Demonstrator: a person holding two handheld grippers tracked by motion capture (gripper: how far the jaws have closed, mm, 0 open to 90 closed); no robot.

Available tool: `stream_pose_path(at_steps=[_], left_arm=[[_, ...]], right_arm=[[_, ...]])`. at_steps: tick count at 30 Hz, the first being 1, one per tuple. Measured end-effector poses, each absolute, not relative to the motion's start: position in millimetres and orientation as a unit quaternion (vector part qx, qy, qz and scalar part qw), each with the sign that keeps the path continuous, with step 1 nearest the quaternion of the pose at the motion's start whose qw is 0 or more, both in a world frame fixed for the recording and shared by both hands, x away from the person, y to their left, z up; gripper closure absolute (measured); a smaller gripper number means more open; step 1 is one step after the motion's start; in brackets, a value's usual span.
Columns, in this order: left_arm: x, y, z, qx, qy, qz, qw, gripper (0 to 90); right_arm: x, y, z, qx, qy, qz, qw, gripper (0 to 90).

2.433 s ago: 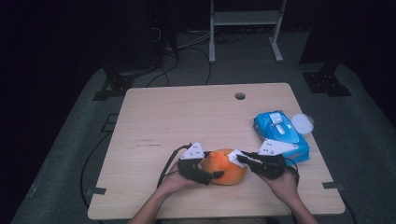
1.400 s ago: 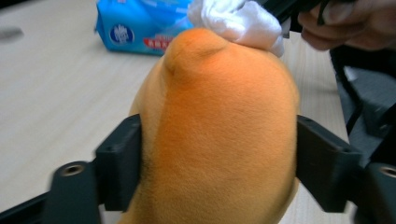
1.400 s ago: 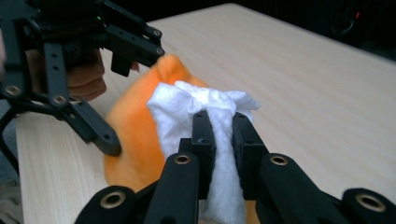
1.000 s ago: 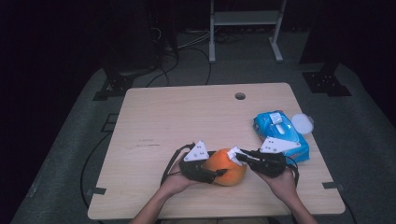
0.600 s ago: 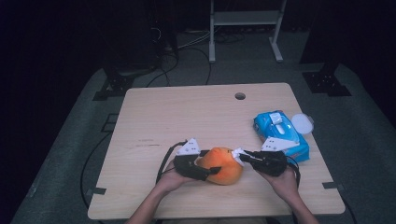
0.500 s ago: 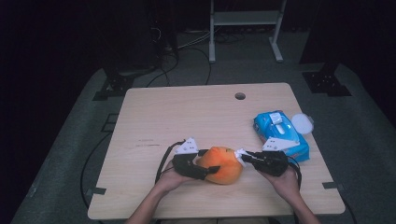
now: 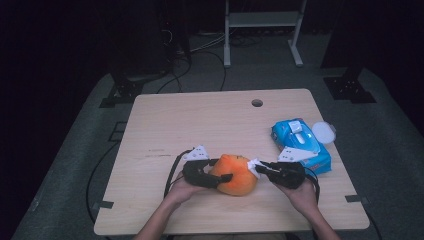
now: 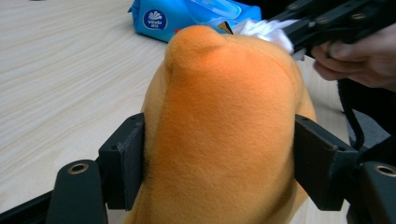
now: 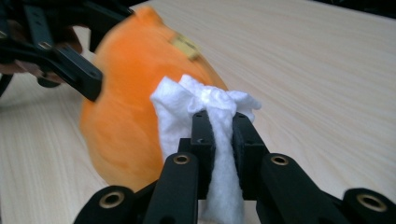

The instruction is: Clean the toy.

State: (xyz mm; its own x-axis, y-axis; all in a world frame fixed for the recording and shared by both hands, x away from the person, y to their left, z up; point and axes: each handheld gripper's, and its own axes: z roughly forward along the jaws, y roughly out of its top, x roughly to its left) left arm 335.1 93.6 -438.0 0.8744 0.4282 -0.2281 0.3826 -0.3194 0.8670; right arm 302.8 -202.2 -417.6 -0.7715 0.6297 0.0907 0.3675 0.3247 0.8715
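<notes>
- In the left gripper view, the orange plush toy (image 8: 224, 130) is clamped between the left gripper's (image 8: 219, 163) jaws, which have just been opening.
- In the right gripper view, a white wipe (image 9: 205, 105) is pinched by the right gripper (image 9: 219, 135) against the toy's side.
- From above, the toy is seen near the table's (image 7: 200, 120) front edge, with the blue wipe pack (image 7: 300, 145) just beside the right gripper.

A blue plastic pack of wet wipes (image 7: 300, 143) lies at the right of the light wooden tabletop (image 7: 200, 125). A round white lid (image 7: 324, 132) sits just beside it, at the tabletop's right edge.
</notes>
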Motion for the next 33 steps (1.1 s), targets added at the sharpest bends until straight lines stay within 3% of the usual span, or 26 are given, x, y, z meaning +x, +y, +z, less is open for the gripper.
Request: stream_pose_path(at_steps=[6,13,17,20,27,33], left_arm=[[336.0,93.4,-438.9,0.801,0.276,0.013,0.532,26.4],[337.6,96.6,-439.9,0.795,0.288,0.008,0.533,26.4],[338.3,93.0,-440.3,0.789,0.3,0.008,0.537,26.5],[339.5,96.8,-441.2,0.788,0.302,0.001,0.536,26.6],[338.9,99.5,-440.0,0.794,0.276,-0.016,0.541,21.5],[341.4,100.8,-441.7,0.784,0.306,-0.011,0.54,25.1]], right_arm=[[292.7,-186.8,-407.9,0.27,0.81,0.5,0.149,80.4],[299.3,-204.2,-420.2,0.298,0.818,0.467,0.155,80.4],[291.8,-190.9,-411.8,0.272,0.816,0.49,0.145,80.4],[290.2,-182.1,-410.0,0.254,0.823,0.48,0.163,80.5],[303.8,-206.2,-425.9,0.305,0.825,0.447,0.165,80.5],[293.0,-192.3,-417.1,0.282,0.823,0.46,0.177,80.5]])
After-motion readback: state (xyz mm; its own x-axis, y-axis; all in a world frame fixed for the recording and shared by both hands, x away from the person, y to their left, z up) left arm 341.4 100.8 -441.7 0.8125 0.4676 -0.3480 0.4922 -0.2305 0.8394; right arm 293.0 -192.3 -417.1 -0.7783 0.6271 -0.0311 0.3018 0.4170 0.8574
